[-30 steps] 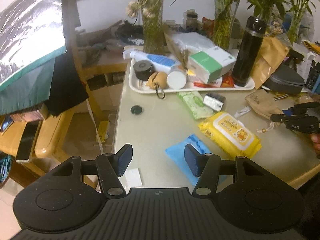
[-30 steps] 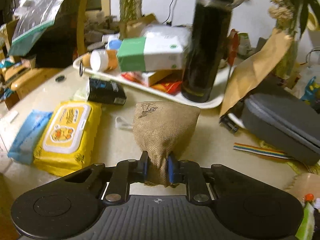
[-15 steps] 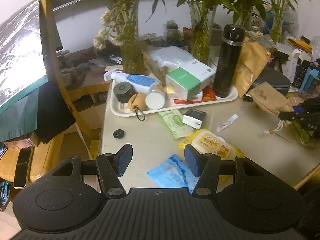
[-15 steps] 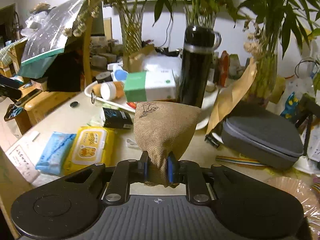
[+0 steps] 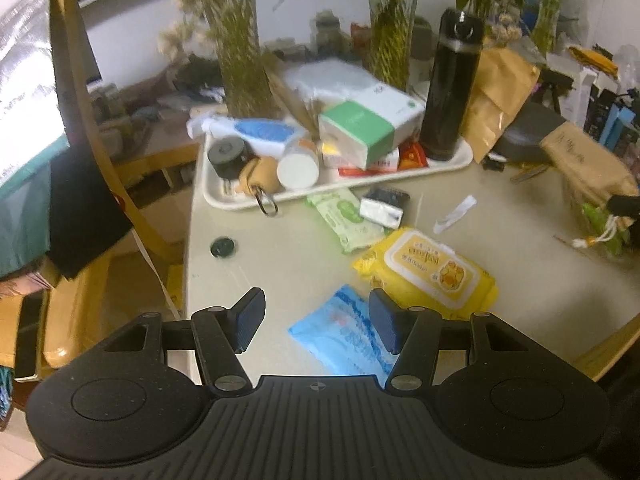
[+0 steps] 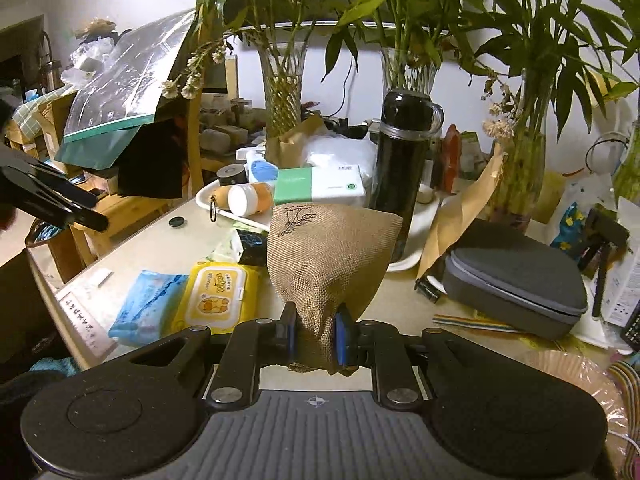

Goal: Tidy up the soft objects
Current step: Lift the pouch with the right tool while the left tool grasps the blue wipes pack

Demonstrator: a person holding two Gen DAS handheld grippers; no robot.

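Observation:
My right gripper (image 6: 315, 338) is shut on the neck of a brown burlap pouch (image 6: 332, 252), held up above the table. The same burlap pouch (image 5: 588, 168) shows at the right edge of the left wrist view. My left gripper (image 5: 317, 322) stands open over the table's near edge, nothing between its fingers, with a blue wipes pack (image 5: 344, 334) lying just beyond it. A yellow wipes pack (image 5: 428, 268) lies to the right of the blue one, and a green tissue pack (image 5: 344, 216) lies nearer the tray. The yellow wipes pack (image 6: 216, 294) and blue wipes pack (image 6: 148, 304) also lie below the pouch.
A white tray (image 5: 224, 200) at the back holds a black flask (image 5: 450, 88), a green-and-white box (image 5: 368, 128) and bottles. Glass vases with plants (image 6: 404, 68) stand behind. A grey zip case (image 6: 516, 280) lies at the right. A wooden chair (image 5: 80, 128) stands left of the table.
My right gripper has risen with the burlap pouch, so the table looks farther below. The left gripper has shifted a little, with the blue pack now between its fingers' line of sight.

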